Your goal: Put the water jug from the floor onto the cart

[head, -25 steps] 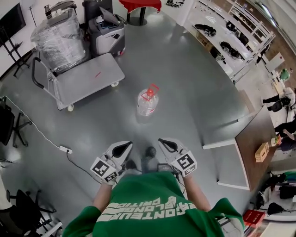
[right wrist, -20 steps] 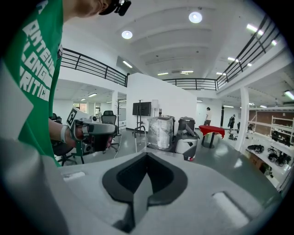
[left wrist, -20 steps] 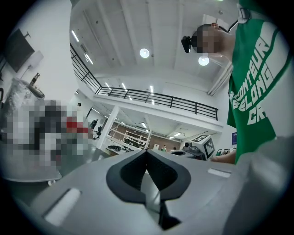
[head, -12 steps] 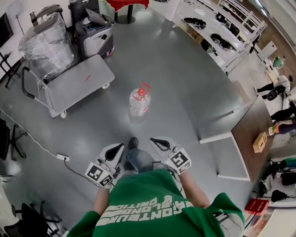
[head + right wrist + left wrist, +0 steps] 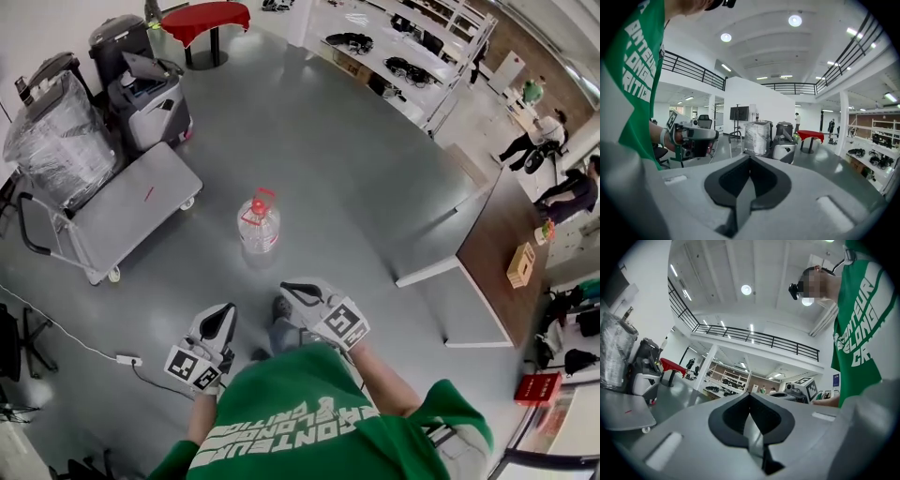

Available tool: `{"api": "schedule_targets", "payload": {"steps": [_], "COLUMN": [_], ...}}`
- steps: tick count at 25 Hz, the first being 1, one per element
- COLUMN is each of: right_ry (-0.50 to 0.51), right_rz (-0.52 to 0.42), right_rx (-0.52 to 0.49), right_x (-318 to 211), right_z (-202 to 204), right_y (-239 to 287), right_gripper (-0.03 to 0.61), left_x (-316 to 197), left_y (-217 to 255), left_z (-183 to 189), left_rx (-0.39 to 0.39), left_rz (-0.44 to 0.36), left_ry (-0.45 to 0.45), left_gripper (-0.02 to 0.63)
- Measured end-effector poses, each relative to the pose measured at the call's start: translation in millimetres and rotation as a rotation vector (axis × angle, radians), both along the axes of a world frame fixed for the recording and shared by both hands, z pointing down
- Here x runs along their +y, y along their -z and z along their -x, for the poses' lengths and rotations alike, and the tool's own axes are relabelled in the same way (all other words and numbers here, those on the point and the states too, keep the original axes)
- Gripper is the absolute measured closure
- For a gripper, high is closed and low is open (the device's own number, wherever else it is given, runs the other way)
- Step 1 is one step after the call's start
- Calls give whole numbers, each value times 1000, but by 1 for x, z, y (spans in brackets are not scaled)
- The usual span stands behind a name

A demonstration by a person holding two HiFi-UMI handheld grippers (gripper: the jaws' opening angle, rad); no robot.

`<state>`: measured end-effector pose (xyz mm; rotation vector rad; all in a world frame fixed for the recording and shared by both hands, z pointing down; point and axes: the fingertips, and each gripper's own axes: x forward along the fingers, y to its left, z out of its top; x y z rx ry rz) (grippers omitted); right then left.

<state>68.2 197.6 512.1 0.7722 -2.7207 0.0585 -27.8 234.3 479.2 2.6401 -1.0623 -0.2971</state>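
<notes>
The left gripper (image 5: 218, 322) and the right gripper (image 5: 298, 292) sit side by side at the lower middle of the head view, just above the person's green shirt (image 5: 300, 422); each gripper's own view shows its jaws closed flat against each other with nothing between them; both are empty. Carried this way, close to the body and pointing roughly up-frame toward the water jug (image 5: 258, 225), they look to be in transit rather than at work; shut jaws are the natural way to carry them while nothing is within reach, and they will have to part before any grasp.

The water jug stands upright on the grey floor (image 5: 375, 178) near the centre of the frame, well apart from both grippers and above them in the picture; it has not been picked up. The cart (image 5: 122, 211) lies to its left, near but not touching, with a bare flat grey deck and a dark push handle at the far left edge; that open deck leaves room to set the jug down.

The jug is clear plastic, round-bodied and ribbed, with a red cap and a red carrying handle standing up at the neck; how full it is I cannot tell. The handle seems the likeliest place to take hold.
</notes>
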Motion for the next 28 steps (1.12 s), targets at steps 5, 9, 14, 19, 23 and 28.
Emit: {"api": "schedule_targets", "payload": {"steps": [5, 9, 14, 19, 23, 28], "right_ry": [-63, -86, -130, -144, -158, -200], "right_rz": [8, 9, 15, 5, -5, -4], "right_rx": [8, 26, 22, 20, 16, 6], "right_x": [-34, -49, -82, -117, -143, -169], "right_z": [-23, -34, -51, -64, -76, -98], "right_y": [3, 4, 0, 9, 12, 10], "right_gripper": [586, 586, 586, 586, 586, 586], "left_x": [-41, -63, -94, -132, -159, -188], "left_y": [12, 8, 3, 12, 14, 10], "left_z": [-22, -33, -48, -59, -72, -96], "left_rx": [-3, 6, 2, -10, -8, -24], "left_rz": [-25, -20, -10, -15, -11, -7], "left_ry": [-55, -86, -126, -134, -141, -194], "left_gripper": [603, 603, 603, 603, 603, 603]}}
